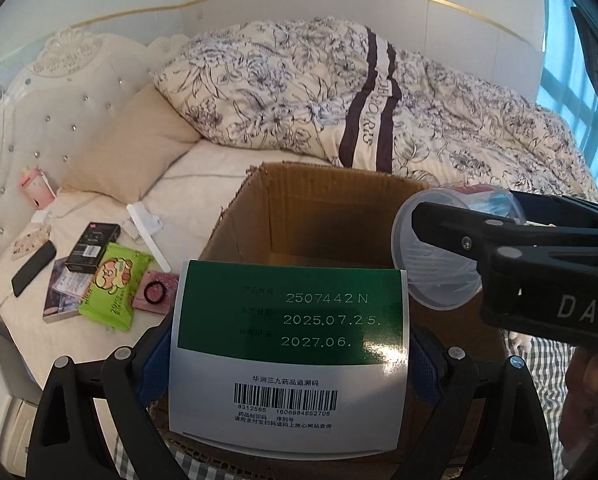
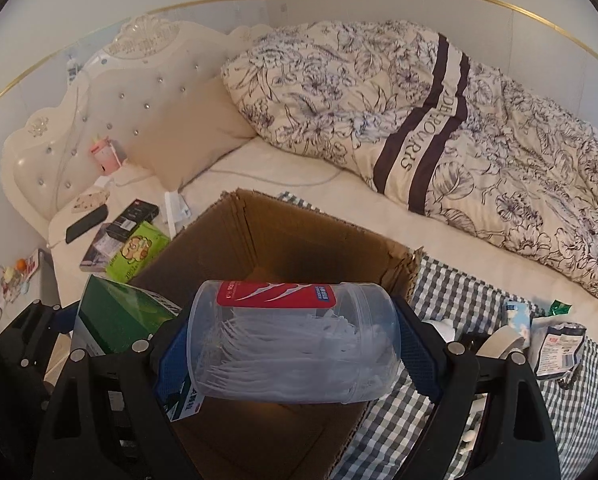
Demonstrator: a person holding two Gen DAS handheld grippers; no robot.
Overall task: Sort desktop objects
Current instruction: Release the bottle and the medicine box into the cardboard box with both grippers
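Clamping a green-and-white medicine box (image 1: 289, 354) between its blue pads, the left hand-held gripper (image 1: 289, 364) holds it upright over the near edge of an open cardboard box (image 1: 319, 216), the barcode side facing the camera. In the right wrist view the same medicine box (image 2: 115, 320) shows at the left, just above the carton's near left corner. The right hand-held gripper (image 2: 295, 344) grips a clear plastic jar of floss picks (image 2: 295, 340) with a red label, lying on its side across the pads, above the cardboard box (image 2: 259, 232). From the left wrist view the jar (image 1: 439, 256) hangs at the carton's right side, its round end turned toward the camera, with the right hand-held gripper (image 1: 539, 264) reaching in from the right.

The carton sits on a bed, partly on a checked cloth (image 2: 479, 300). To the left of the carton lie a green wipes packet (image 1: 113, 284), a small black box (image 1: 93, 246), a black phone (image 1: 33, 270) and a pink case (image 1: 157, 290). On the cloth to the right are a roll of tape (image 2: 499, 344) and a small sachet (image 2: 559, 348). A floral duvet (image 2: 419, 120) is heaped behind.
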